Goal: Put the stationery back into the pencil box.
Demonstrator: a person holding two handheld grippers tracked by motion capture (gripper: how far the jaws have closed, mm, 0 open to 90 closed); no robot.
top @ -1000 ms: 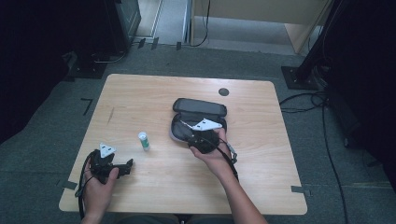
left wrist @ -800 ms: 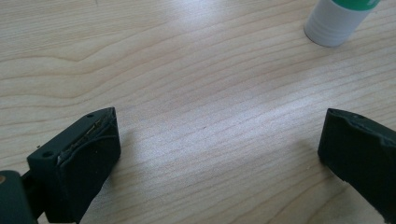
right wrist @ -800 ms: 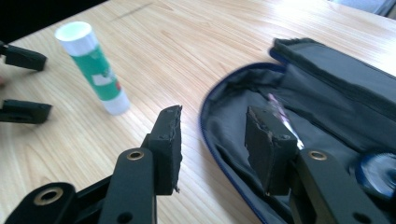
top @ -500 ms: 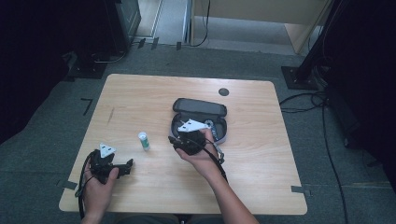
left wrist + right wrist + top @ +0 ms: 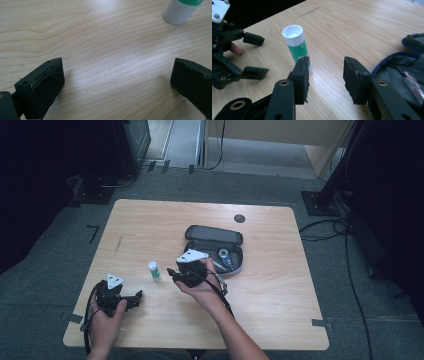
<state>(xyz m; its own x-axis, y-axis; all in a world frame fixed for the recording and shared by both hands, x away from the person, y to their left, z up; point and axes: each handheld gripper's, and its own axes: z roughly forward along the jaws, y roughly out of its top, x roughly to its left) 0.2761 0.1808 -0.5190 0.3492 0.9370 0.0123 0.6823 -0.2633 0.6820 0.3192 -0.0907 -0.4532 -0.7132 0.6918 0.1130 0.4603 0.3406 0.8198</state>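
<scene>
Gaping right gripper [image 5: 325, 77] empty, glue stick [image 5: 298, 47] beyond

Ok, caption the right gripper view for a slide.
Open right hand-held gripper approaching an upright green-and-white glue stick on the light wooden table, beside an open dark zip pencil case.

my view: soft overhead light, pale glare on table [image 5: 105, 32], my jaws slightly blurred; high view dim, room edges dark.
</scene>
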